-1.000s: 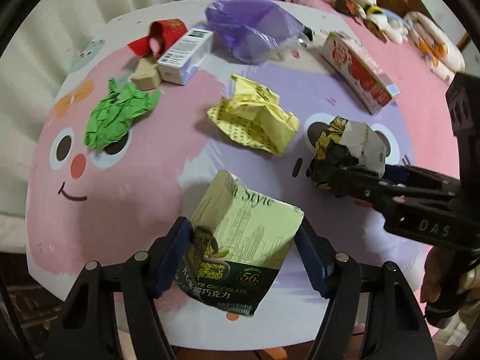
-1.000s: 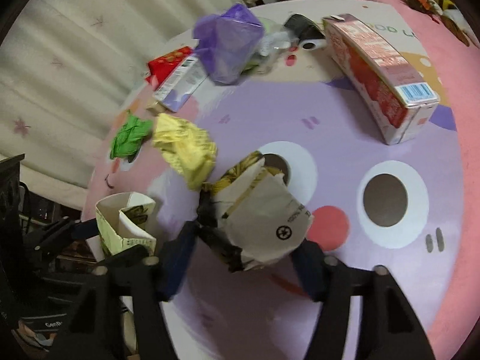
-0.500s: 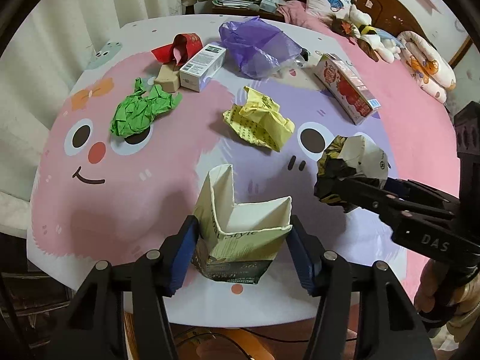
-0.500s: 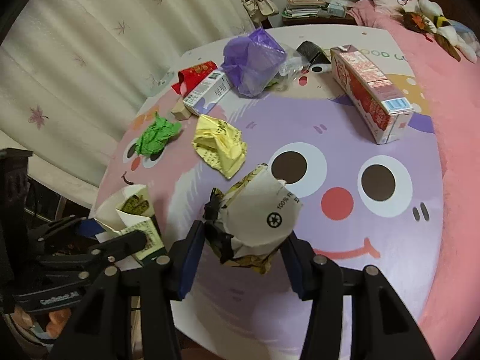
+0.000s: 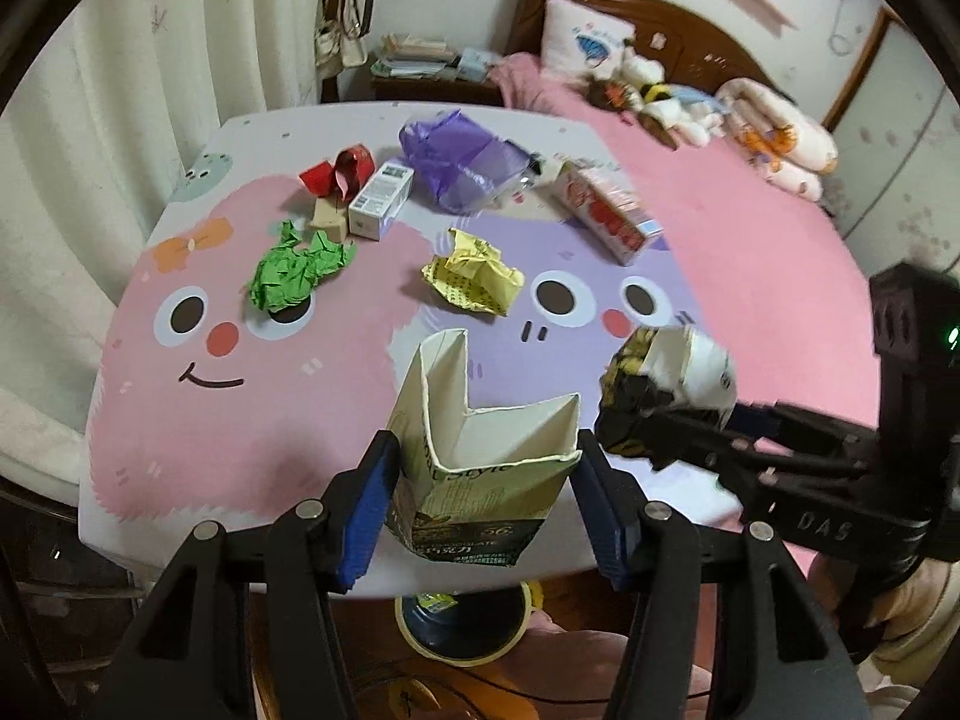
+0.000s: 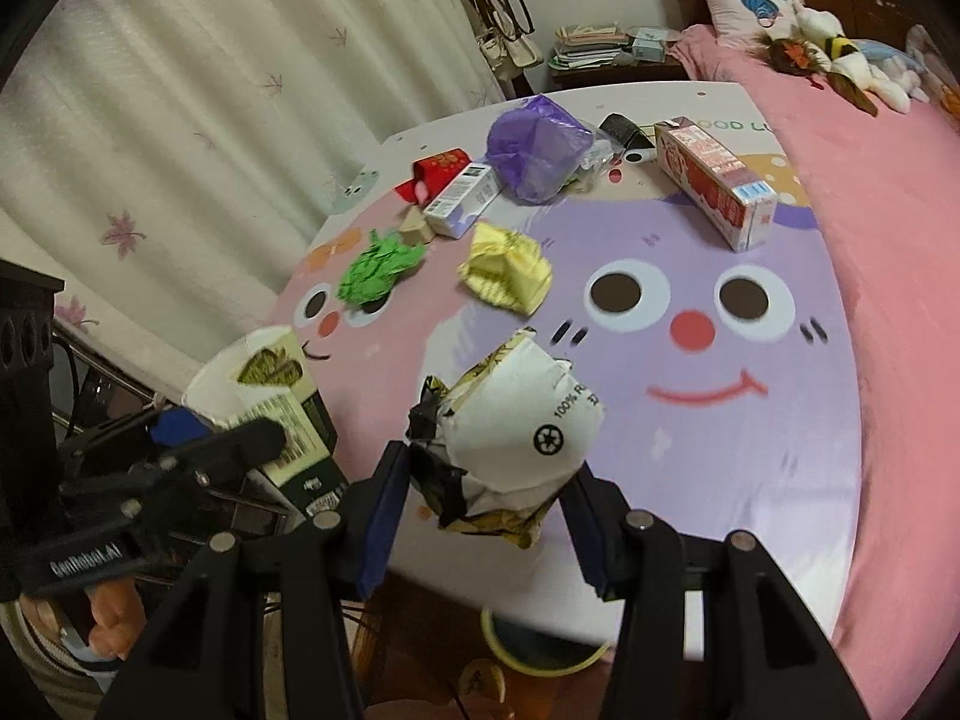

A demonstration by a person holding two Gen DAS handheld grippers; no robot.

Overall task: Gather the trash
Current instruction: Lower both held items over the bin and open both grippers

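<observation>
Left tool (image 5: 483,504) grips chocolate carton (image 5: 480,468), right tool (image 6: 489,516) grips crumpled wrapper (image 6: 510,432); yellow paper wad (image 5: 474,282) at 12 o'clock on surface (image 5: 180,420).

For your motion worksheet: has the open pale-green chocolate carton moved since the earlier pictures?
Yes. The pale-green chocolate carton, clamped in the left gripper, has lifted off the cartoon tablecloth toward its near edge.
</observation>
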